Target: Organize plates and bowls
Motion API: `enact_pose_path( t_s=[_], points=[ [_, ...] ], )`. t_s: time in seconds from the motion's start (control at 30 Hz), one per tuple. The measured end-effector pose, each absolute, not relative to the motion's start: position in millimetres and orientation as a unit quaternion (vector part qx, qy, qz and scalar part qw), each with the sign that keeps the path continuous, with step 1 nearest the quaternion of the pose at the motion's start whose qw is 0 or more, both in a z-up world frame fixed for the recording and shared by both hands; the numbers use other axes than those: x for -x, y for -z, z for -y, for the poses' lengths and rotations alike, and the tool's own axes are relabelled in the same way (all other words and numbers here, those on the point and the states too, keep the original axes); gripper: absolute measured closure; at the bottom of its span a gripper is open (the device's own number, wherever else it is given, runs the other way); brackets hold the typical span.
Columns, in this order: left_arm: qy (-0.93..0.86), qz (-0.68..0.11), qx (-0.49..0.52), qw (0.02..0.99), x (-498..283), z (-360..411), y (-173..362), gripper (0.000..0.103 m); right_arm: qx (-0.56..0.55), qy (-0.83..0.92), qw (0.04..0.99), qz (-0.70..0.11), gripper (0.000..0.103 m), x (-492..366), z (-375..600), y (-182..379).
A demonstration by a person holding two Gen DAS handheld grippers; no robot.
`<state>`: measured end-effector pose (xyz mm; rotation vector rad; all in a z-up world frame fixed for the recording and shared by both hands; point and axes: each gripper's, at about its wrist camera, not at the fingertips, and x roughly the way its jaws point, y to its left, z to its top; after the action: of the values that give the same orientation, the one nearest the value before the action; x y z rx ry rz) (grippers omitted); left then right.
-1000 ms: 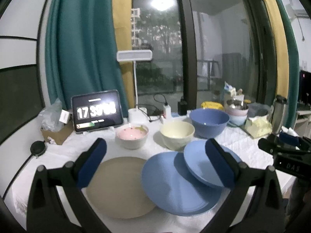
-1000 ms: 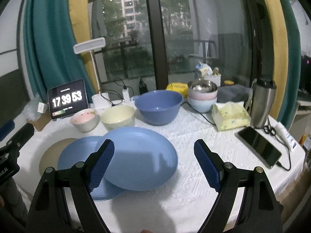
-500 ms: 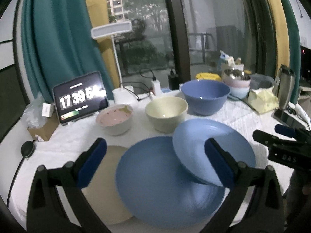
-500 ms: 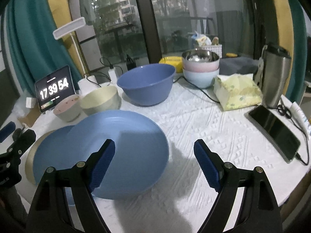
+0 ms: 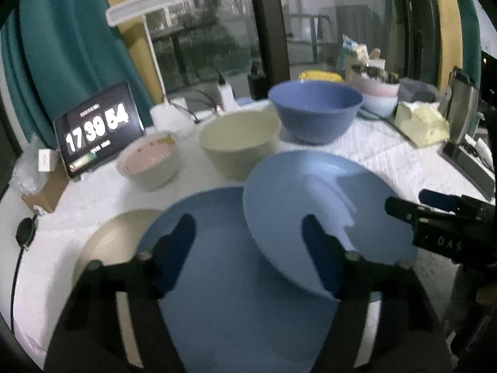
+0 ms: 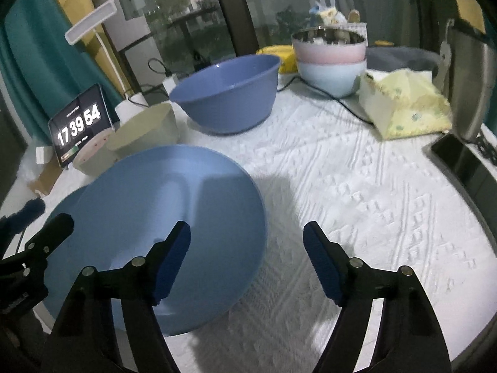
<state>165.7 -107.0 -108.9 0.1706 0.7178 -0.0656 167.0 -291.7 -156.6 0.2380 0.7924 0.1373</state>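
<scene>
Three plates lie overlapped at the near edge of the table point(image 6: 357, 192), which is covered in a white textured cloth. The light blue plate point(image 6: 174, 217) is uppermost, tilted, its left part resting on the darker blue plate point(image 5: 217, 248). That plate in turn overlaps the beige plate point(image 5: 115, 242) to its left.

Behind the plates stand three bowls in a row: a pink-lined bowl point(image 5: 149, 163), a cream bowl point(image 5: 239, 143) just beside it, and a large blue bowl point(image 6: 226, 93) to the right. Further right is a stack of bowls point(image 6: 330, 59): steel on top, pink, then pale blue.

The left gripper point(image 5: 248, 248) hangs over the darker blue plate, with the lower edge of the light blue plate between its fingers. Its jaws have just been closing, yet they stand apart and no pad is seen pressing on a plate. The right gripper point(image 6: 247, 258) is over the right rim of the light blue plate: its left finger is above the plate, its right finger above bare cloth. Its jaws have narrowed slightly and remain wide apart, gripping nothing.

At the back left a tablet point(image 5: 99, 127) shows 17 39 54, with a white lamp point(image 5: 139, 7) behind it. To the right sit a yellow tissue pack point(image 6: 407, 102), a steel flask point(image 6: 469, 77) and a phone point(image 6: 466, 161).
</scene>
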Motion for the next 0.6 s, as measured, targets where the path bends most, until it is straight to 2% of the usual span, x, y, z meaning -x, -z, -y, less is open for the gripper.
enact_pose_path(
  t_s=[0.07, 0.17, 0.3, 0.37, 0.43, 0.5, 0.6],
  points=[
    [0.030, -0.365, -0.081, 0.927, -170.4, 108.0, 115.0, 0.049, -0.117, -0.070, 0.909, -0.394, 0.033, -170.6, 291.9, 160.2],
    [0.027, -0.378, -0.078, 0.922, -175.2, 110.0, 121.7, 0.057, -0.121, -0.078, 0.902, -0.407, 0.041, -175.7, 291.4, 164.1],
    [0.029, -0.392, -0.077, 0.916, -179.3, 112.8, 127.9, 0.062, -0.122, -0.085, 0.896, -0.418, 0.053, -179.9, 290.6, 167.8],
    [0.032, -0.396, -0.078, 0.914, -179.8, 114.6, 129.8, 0.068, -0.122, -0.087, 0.896, -0.419, 0.060, -180.8, 291.3, 168.6],
    [0.035, -0.397, -0.080, 0.914, -179.6, 118.1, 130.4, 0.073, -0.119, -0.089, 0.896, -0.419, 0.071, -180.6, 290.5, 168.7],
    [0.031, -0.397, -0.084, 0.914, -179.3, 120.6, 130.7, 0.073, -0.116, -0.087, 0.896, -0.419, 0.073, -180.3, 290.5, 168.3],
    [0.026, -0.399, -0.082, 0.913, -180.7, 120.2, 131.3, 0.075, -0.117, -0.084, 0.897, -0.417, 0.081, -180.4, 293.4, 167.5]
  ],
)
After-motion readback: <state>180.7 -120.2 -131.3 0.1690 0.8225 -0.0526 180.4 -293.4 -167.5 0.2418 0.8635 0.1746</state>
